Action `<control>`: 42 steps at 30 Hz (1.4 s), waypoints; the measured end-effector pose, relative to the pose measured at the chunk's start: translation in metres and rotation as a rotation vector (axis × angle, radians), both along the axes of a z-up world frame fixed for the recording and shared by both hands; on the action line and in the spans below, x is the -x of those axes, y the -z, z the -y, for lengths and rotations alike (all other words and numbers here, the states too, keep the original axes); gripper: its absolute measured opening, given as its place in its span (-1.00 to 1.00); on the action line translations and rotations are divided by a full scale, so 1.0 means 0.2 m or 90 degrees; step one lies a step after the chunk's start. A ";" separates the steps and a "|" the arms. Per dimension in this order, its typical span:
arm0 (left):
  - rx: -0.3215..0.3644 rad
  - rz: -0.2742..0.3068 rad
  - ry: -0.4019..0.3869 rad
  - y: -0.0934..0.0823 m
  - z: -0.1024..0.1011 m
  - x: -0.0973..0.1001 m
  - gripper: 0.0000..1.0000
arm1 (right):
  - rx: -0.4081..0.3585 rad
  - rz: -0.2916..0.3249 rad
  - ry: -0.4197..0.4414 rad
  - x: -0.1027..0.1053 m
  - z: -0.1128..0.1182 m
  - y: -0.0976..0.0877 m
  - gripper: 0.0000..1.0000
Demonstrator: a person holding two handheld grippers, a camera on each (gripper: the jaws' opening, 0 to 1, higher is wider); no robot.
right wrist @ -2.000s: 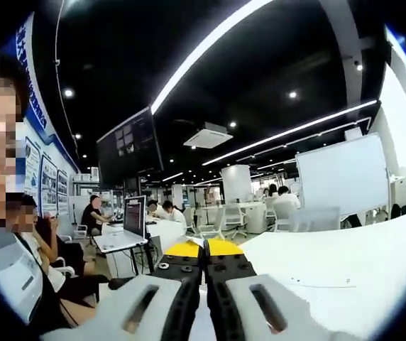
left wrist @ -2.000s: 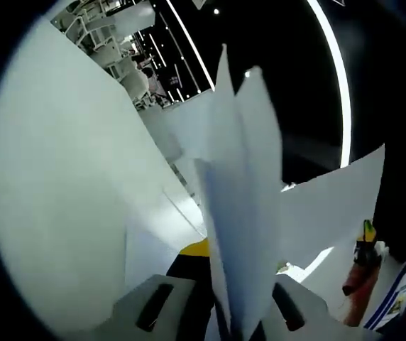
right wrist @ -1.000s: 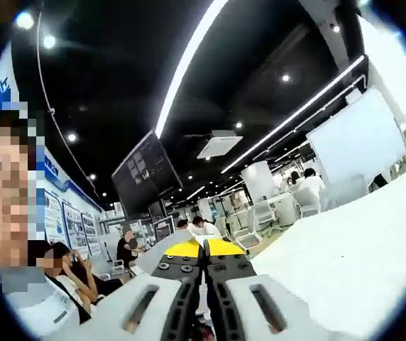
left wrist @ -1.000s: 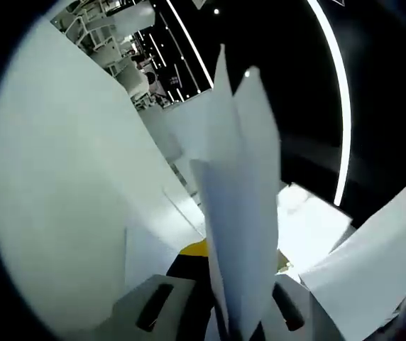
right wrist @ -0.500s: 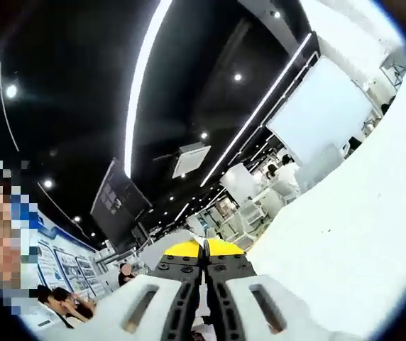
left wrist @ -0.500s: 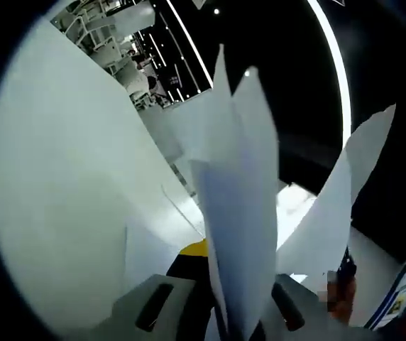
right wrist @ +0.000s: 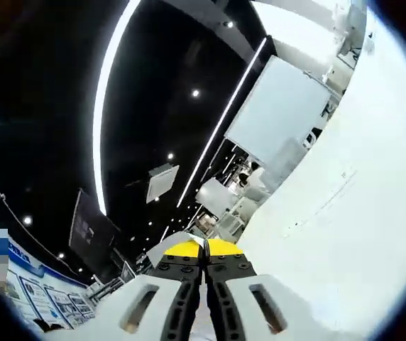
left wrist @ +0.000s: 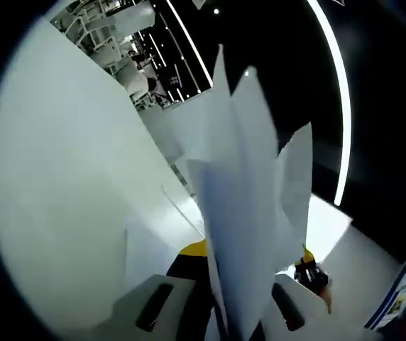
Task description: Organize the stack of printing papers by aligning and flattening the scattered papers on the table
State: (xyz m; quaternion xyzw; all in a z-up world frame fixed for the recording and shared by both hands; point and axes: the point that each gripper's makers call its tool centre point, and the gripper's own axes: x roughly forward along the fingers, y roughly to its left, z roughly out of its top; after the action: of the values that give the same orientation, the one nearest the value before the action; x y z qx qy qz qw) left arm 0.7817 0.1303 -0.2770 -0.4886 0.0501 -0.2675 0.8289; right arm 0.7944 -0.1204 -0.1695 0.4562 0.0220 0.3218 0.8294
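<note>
Partly hidden: left gripper (left wrist: pixel 221 284) behind clamped papers (left wrist: pixel 242 213).

A dark ceiling (right wrist: pixel 61 106) carries long light strips (right wrist: pixel 107 92) above what may be a whiteboard (right wrist: pixel 274 114).

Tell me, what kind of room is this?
Probably a big open office: long white ceiling light strips, a large white board, and a wide white table with loose white paper sheets gripped over it.

Left gripper view: sheets of white printing paper (left wrist: pixel 242 213) stand edge-on between the jaws of the left gripper (left wrist: pixel 221 312), before the broad white table (left wrist: pixel 61 192). Right gripper view: the table (right wrist: pixel 345 213) lies right of the right gripper (right wrist: pixel 204 266).
</note>
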 end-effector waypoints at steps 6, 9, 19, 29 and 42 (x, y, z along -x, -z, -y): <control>0.000 0.000 0.000 0.00 0.00 0.00 -0.87 | -0.035 -0.016 0.049 -0.06 0.12 0.06 -1.00; 0.000 0.000 -0.001 0.00 0.00 0.00 -0.87 | -0.055 -0.026 0.065 -0.08 0.14 0.09 -1.00; 0.000 0.000 -0.001 0.00 -0.01 0.00 -0.87 | -0.158 -0.073 0.085 -0.18 0.22 0.21 -1.00; 0.001 0.000 0.000 0.00 -0.01 0.01 -0.86 | -0.209 -0.100 0.095 -0.23 0.25 0.24 -1.00; -0.005 0.007 -0.002 -0.01 -0.01 0.01 -0.82 | -0.331 -0.130 0.022 -0.18 0.09 0.12 -1.00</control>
State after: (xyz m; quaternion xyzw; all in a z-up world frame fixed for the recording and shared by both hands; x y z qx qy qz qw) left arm 0.7800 0.1328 -0.2760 -0.4841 0.0457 -0.2689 0.8315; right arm 0.8297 -0.1388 -0.1926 0.6839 0.0144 0.2549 0.6835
